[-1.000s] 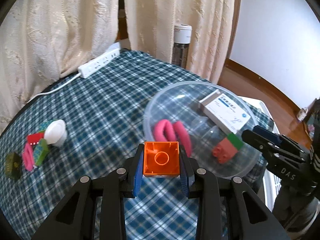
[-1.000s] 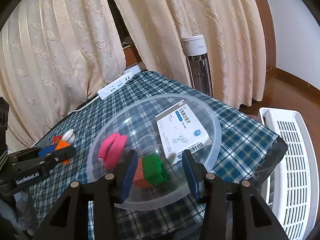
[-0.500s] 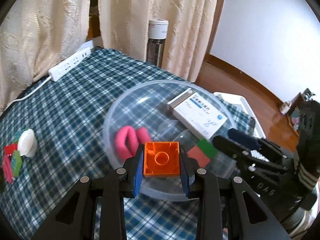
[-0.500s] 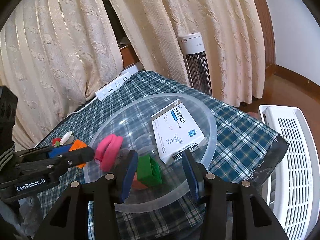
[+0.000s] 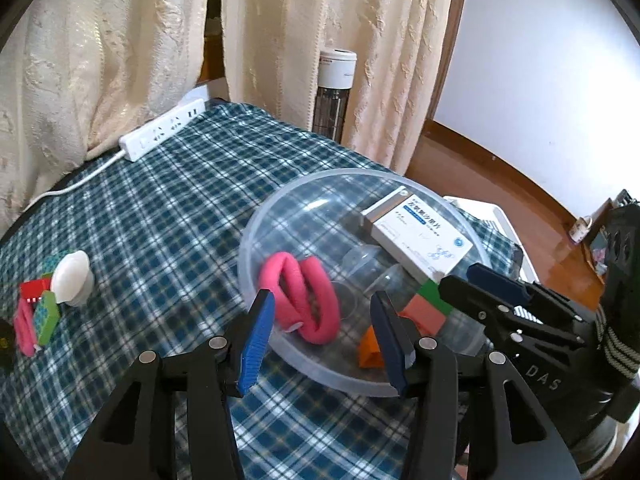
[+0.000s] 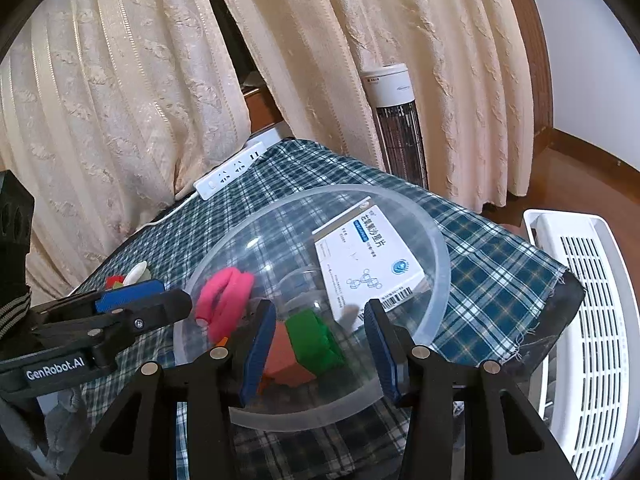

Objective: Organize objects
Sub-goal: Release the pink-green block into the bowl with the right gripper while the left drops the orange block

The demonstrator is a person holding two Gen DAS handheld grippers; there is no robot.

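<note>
- Opening now, the left gripper (image 5: 324, 332) has nothing between its jaws; the orange block (image 5: 370, 350) lies below them inside the clear bowl (image 5: 256, 216), lower centre of the frame.
- Right gripper (image 6: 320, 344): fingers at their narrowest, pinching nothing, hovering over the bowl's near rim.
- Done: pink band (image 5: 300, 296), medicine box (image 5: 420, 232), red-green block (image 6: 304, 344) sit in the bowl.
- Left: a small cluster (image 5: 52, 296) on the tablecloth (image 5: 168, 208), left edge.
</note>
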